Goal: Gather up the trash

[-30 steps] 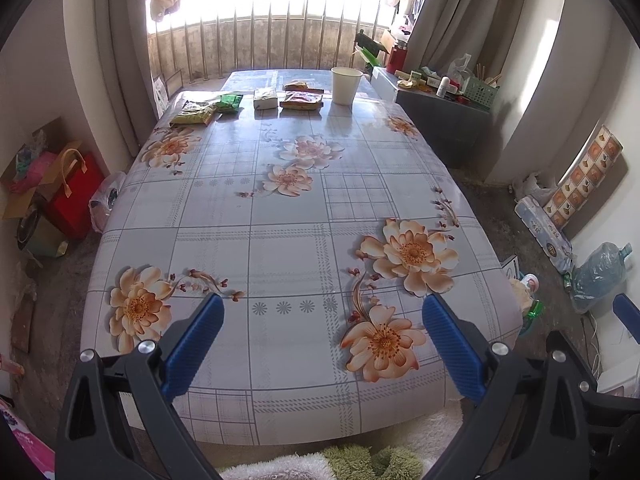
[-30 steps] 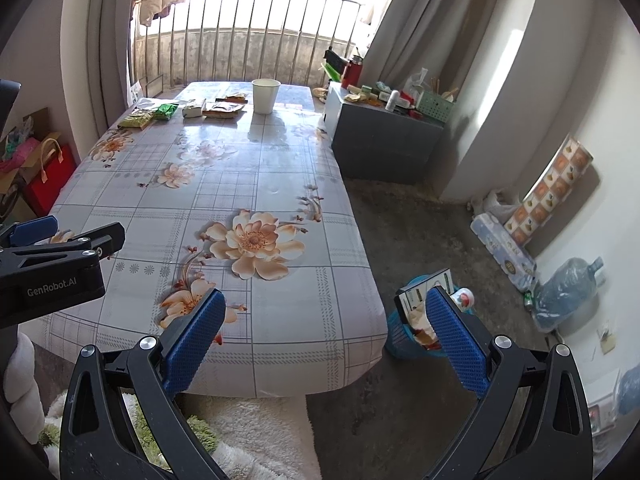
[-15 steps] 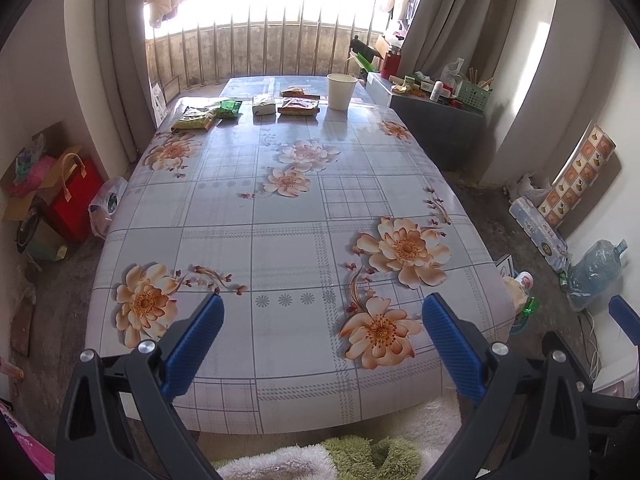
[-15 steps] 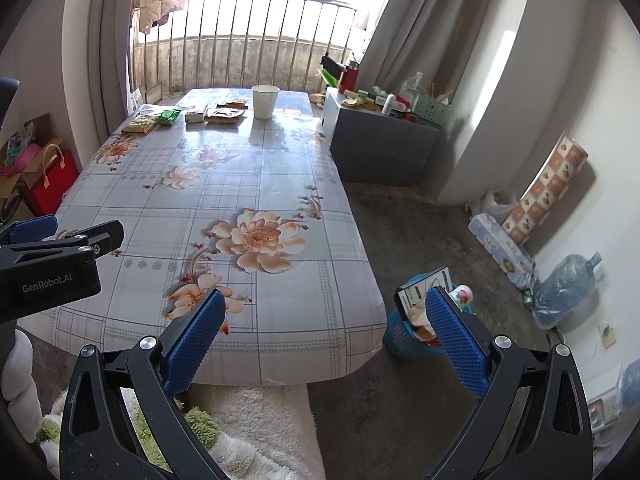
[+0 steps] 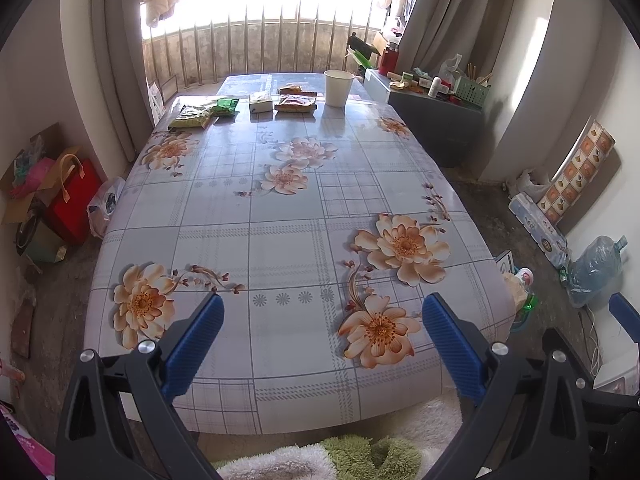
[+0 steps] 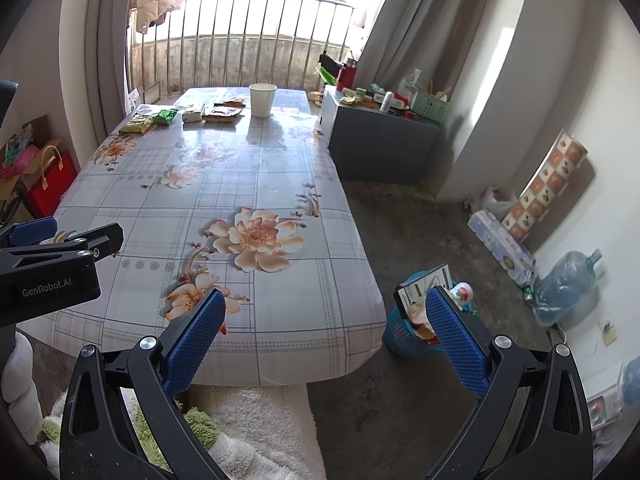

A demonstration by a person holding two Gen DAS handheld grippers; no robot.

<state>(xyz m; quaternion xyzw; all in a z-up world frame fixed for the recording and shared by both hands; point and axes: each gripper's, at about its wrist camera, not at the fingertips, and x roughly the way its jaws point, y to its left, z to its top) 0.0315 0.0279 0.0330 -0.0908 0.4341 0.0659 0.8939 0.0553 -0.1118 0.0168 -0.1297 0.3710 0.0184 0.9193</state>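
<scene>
Both hand-held grippers are held wide and empty: the left hand-held gripper (image 5: 322, 320) over the near edge of the bench (image 5: 280, 240), the right hand-held gripper (image 6: 324, 316) past its near right corner. Trash is seen at the far end: green wrappers (image 5: 208, 111), a white packet (image 5: 260, 103), orange-red wrappers (image 5: 296, 102) and a white cup (image 5: 338, 88). Their print is too small to be read. A blue bin (image 6: 404, 336) on the floor is partly hidden by a blue pad (image 6: 456, 340).
</scene>
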